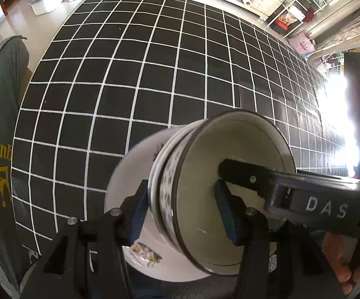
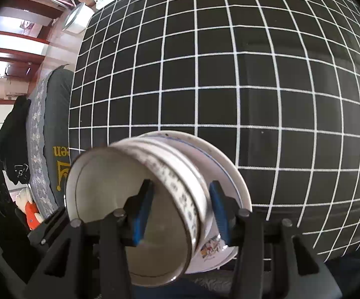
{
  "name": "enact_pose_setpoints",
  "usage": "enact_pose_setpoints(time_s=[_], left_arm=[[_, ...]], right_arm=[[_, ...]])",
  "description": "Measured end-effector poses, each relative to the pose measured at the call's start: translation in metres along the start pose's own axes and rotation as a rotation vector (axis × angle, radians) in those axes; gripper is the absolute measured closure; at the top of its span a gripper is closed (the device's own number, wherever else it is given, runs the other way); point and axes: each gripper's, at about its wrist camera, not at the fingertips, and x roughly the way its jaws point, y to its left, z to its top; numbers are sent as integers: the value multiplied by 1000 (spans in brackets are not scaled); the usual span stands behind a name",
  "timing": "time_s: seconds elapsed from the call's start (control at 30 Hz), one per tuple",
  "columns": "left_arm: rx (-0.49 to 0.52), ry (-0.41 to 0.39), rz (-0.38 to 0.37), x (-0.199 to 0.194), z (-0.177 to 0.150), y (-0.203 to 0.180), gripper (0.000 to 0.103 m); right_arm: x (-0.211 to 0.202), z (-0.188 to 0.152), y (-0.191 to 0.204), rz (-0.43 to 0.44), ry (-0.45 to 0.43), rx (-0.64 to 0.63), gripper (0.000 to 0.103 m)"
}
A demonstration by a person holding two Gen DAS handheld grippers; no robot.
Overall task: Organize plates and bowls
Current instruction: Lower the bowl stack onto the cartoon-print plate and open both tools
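**Left wrist view: both claws grip stacked bowls**

Left gripper (image 1: 180, 209) and right gripper (image 2: 180, 209) each clench the nested bowls' (image 1: 220, 189) wall, lower centre of frame, touching a plate (image 1: 127, 174) above the grid cloth (image 1: 130, 74).

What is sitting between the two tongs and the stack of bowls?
Nothing visible. The left tongs and the right tongs each already straddle the wall of the stacked bowls, one finger inside and one outside. The bowls sit on a plate over the checkered cloth.
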Motion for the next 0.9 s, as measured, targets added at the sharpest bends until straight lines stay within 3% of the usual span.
enact_pose_setpoints(time_s=[0.37,0.53,0.9], left_arm=[[15,-32,-28,-6,-3,11,54],[69,-73,36,-14,-10,4,54],[67,-165,58,-47,-19,-6,54]], right_arm=[[-4,-4,-2,-7,-70,-84,60],[-11,-9,-9,-30,-90,-91,60],[-53,-27,3,-4,-215,-160,59]])
